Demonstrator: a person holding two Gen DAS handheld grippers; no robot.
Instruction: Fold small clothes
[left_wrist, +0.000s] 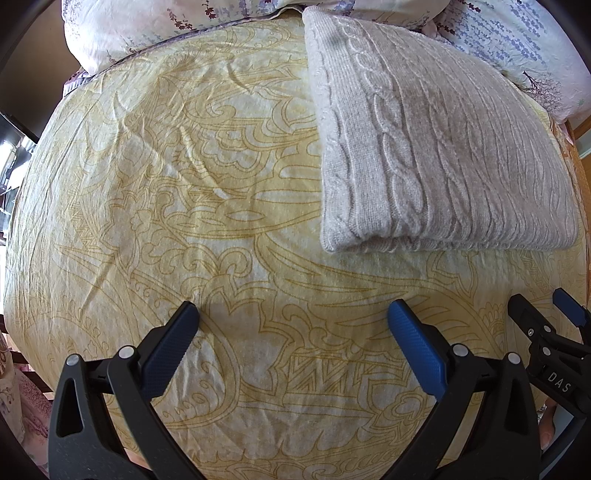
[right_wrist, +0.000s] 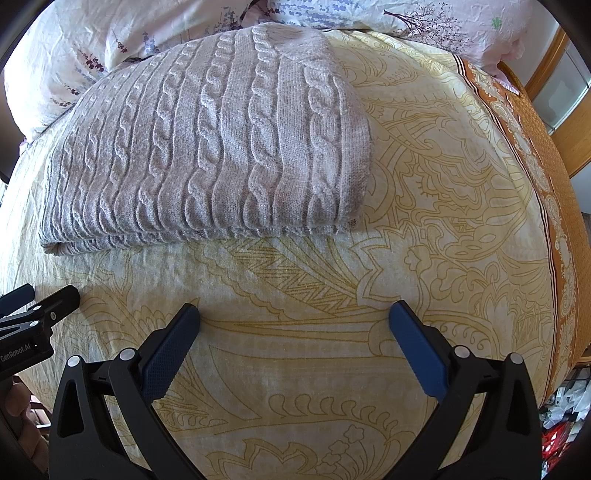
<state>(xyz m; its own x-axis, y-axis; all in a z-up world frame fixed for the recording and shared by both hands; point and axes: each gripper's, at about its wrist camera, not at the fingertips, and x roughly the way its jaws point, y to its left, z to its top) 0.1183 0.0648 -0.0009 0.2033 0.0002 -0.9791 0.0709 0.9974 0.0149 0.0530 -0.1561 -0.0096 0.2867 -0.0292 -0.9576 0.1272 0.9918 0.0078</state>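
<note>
A pale grey cable-knit sweater (left_wrist: 436, 155) lies folded into a neat rectangle on the yellow patterned bed sheet (left_wrist: 184, 206); the right wrist view has the same sweater (right_wrist: 214, 147) at upper left. My left gripper (left_wrist: 293, 314) hovers open over bare sheet, below and left of the sweater's near folded edge, holding nothing. My right gripper (right_wrist: 294, 314) is open too, over bare sheet (right_wrist: 424, 206) just in front of the sweater's near edge. Each view catches the other gripper at its side: the right gripper (left_wrist: 539, 306) and the left gripper (right_wrist: 40, 295).
A floral quilt (left_wrist: 166, 33) is bunched along the far side of the bed, behind the sweater. An orange patterned border (right_wrist: 554, 206) runs down the bed's right edge, with a wooden frame (right_wrist: 576, 147) beyond. A hand (right_wrist: 16, 402) shows at lower left.
</note>
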